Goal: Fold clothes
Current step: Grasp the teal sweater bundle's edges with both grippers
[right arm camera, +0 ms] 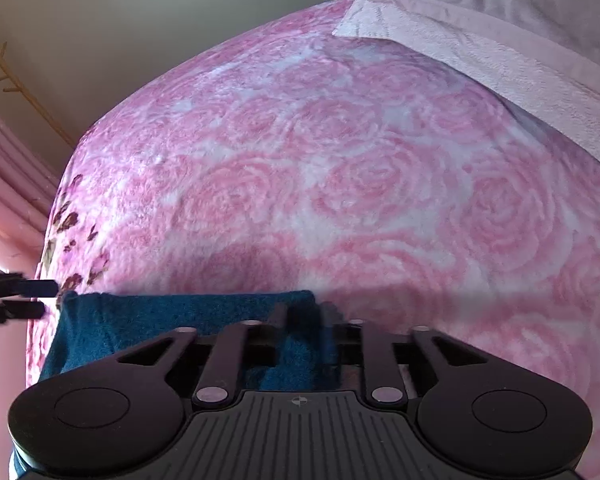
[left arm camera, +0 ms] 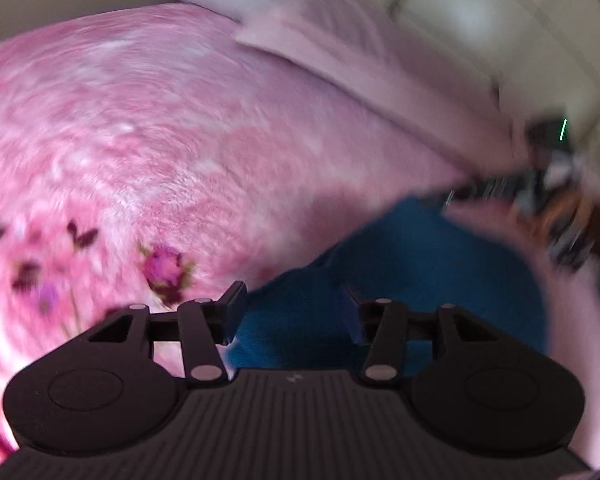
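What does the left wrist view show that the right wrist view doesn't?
Only the left wrist view shows a pale cabinet and the right gripper, blurred, at the far edge of the blue cloth. Only the right wrist view shows a pink curtain, a bare wall and the left gripper at the cloth's left corner. Both show the rose blanket and a pale pink towel.

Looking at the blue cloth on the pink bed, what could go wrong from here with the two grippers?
1. The left gripper is open above the blue cloth, and that view is blurred, so it may close on a poor spot.
2. The right gripper has only the cloth's corner between its fingers; it could slip out.
3. Either gripper might pinch the fluffy rose blanket underneath too.
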### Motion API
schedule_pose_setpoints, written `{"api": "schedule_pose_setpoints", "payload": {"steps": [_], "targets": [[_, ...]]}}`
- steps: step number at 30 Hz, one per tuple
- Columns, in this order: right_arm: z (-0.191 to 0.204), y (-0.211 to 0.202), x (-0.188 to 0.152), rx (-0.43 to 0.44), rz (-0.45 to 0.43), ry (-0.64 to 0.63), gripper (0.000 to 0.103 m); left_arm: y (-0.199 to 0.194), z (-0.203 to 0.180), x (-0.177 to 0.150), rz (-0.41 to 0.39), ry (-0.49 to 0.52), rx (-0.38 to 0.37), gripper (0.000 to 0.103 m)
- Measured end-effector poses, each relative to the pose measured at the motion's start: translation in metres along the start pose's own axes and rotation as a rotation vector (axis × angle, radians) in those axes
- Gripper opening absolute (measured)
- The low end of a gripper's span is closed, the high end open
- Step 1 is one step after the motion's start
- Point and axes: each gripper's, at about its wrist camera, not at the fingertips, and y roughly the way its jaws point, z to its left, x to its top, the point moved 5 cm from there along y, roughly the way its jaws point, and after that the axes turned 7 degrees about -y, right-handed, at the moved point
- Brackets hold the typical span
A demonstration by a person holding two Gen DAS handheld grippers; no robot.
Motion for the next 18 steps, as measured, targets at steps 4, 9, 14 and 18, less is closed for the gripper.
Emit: {"api": "schedule_pose_setpoints", "payload": {"steps": [4, 9, 14, 18], "targets": [[0.007, 0.002, -0.004, -0.033, -0.018, -0.058, 0.002, 0.005, 0.004, 0.002, -0.007, 0.066, 0.059, 0.0], [0.012, -0.01, 0.003, -0.112, -0.129, -0.141, 0.001, 0.006, 0.02, 0.0, -0.023, 0.059, 0.155, 0.0], [0.012, 0.014, -0.006, -0.164, -0.047, -0.16, 0.001, -0.002, 0.022, -0.003, -0.049, -0.034, 0.108, 0.0], [0.007, 0.01, -0.008, -0.15, -0.046, -0.123, 0.002, -0.009, 0.017, 0.008, -0.051, -0.025, 0.038, 0.028]]}}
